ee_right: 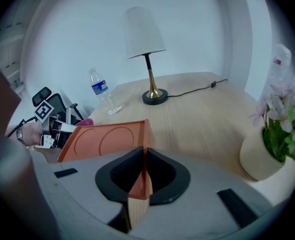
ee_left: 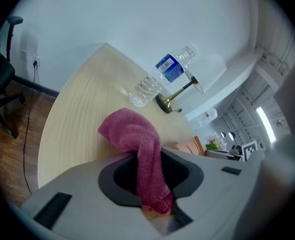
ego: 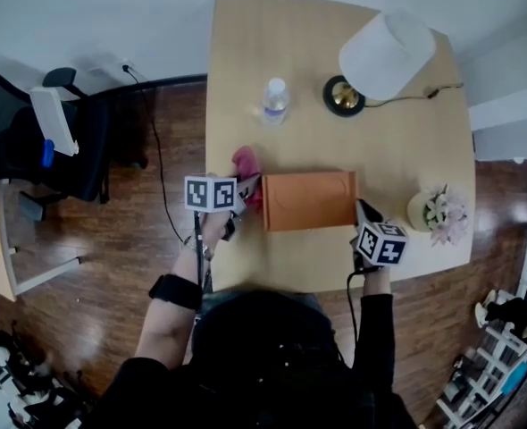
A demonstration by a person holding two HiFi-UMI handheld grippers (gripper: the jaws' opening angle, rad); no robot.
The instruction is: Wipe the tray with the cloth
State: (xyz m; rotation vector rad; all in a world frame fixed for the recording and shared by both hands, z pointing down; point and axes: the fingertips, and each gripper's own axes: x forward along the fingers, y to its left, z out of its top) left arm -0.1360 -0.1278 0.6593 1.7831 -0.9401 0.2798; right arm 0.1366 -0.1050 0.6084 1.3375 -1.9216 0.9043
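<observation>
A crumpled magenta woven cloth (ee_left: pixel 137 134) is held pinched in the left gripper (ego: pixel 248 186), just beside the left end of a flat orange rectangular tray (ego: pixel 308 201) set near the front edge of the pale wooden worktop (ego: pixel 246 61). The tray's right rim is clamped in the narrowly set right gripper (ego: pixel 362 213).

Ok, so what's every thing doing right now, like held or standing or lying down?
left gripper: shut on the cloth.
cloth: bunched up, beside the tray.
tray: lying on the table, empty, one end clamped.
right gripper: shut on the tray's end.
water bottle: standing, cap on.
lamp: standing upright.
flower pot: upright, flowers blooming.
</observation>
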